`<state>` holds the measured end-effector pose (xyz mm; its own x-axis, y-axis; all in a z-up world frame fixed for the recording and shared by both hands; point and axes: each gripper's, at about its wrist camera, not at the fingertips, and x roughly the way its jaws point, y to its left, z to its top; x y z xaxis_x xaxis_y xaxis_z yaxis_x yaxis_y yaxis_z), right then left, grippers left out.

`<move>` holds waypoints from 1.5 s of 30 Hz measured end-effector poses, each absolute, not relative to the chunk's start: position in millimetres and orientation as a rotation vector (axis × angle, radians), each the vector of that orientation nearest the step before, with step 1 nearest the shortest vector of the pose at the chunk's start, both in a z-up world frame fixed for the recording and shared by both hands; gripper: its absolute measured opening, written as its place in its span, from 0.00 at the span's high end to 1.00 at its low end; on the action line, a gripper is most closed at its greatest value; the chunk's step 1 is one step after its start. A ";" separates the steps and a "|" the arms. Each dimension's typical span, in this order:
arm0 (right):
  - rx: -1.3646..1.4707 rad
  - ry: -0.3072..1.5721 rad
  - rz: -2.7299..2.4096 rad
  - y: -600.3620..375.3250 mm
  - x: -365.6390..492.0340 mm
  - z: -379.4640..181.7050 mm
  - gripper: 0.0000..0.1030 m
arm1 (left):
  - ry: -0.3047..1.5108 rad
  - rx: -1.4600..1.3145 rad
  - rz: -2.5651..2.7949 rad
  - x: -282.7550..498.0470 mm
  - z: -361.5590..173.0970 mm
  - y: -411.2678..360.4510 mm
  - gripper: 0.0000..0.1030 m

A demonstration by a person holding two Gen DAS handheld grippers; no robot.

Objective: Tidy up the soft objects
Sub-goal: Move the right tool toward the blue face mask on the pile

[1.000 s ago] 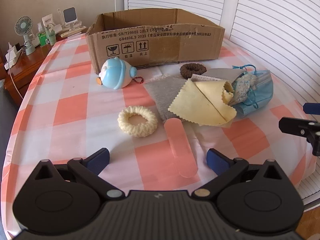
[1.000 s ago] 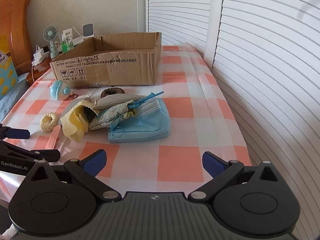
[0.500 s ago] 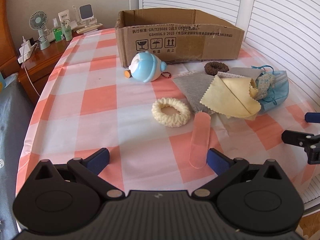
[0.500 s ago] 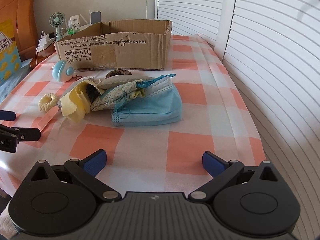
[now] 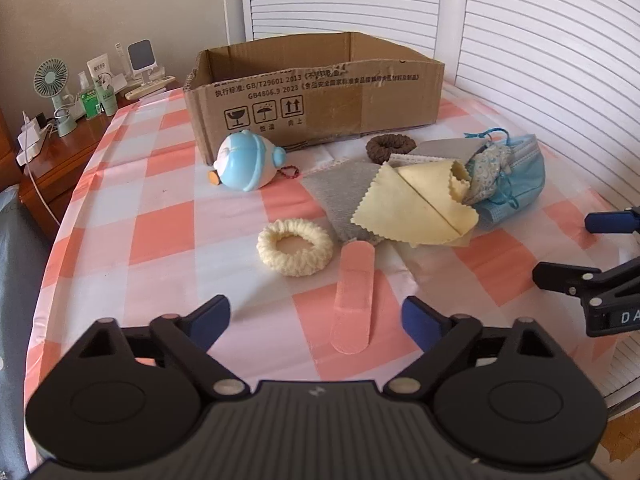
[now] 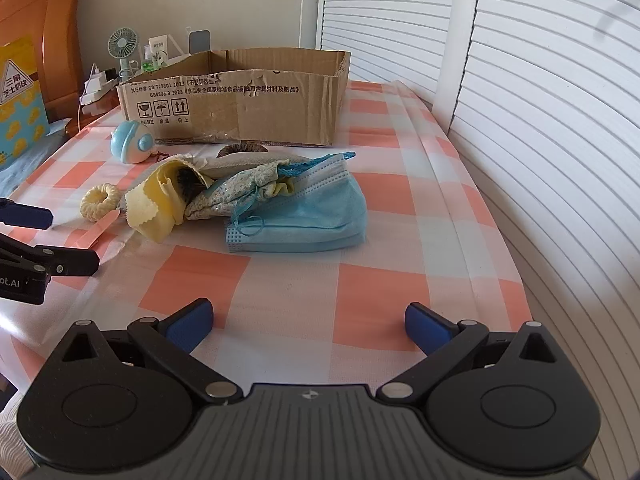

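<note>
Both the left gripper (image 5: 316,314) and right gripper (image 6: 309,322) gape wide and empty (nothing boxed yet), and the flat pink bandage (image 5: 353,305) in front of the cardboard box (image 5: 320,92) could slip a pinch.

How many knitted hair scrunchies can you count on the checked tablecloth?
2: a cream scrunchie lies in the open near the left gripper; a brown scrunchie sits before the box. Others may hide under the cloths.

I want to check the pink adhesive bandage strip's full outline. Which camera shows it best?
The left wrist view: the pink adhesive bandage strip lies whole and unobstructed just ahead of the open left gripper. The right wrist view shows it small, edge-on, near the frame's left side.
</note>
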<state>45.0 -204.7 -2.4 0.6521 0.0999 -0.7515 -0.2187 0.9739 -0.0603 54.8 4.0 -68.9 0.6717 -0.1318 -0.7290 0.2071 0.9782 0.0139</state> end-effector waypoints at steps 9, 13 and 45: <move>-0.161 0.813 0.204 -206.3 41.4 -4.0 0.00 | 0.793 0.121 -0.260 53.0 -65.7 -8.8 0.62; -0.163 0.806 0.208 -206.3 40.9 -4.2 0.00 | 0.795 0.115 -0.279 53.0 -65.2 -12.4 0.74; -0.189 0.806 0.216 -199.5 55.0 -3.8 0.00 | 0.800 0.058 -0.232 39.0 -64.8 24.9 0.81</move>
<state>55.0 -199.5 -3.8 0.6726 0.1188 -0.7305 -0.2620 0.9613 -0.0850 39.0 24.9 -64.8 0.6730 -0.1845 -0.7163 0.2282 0.9729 -0.0362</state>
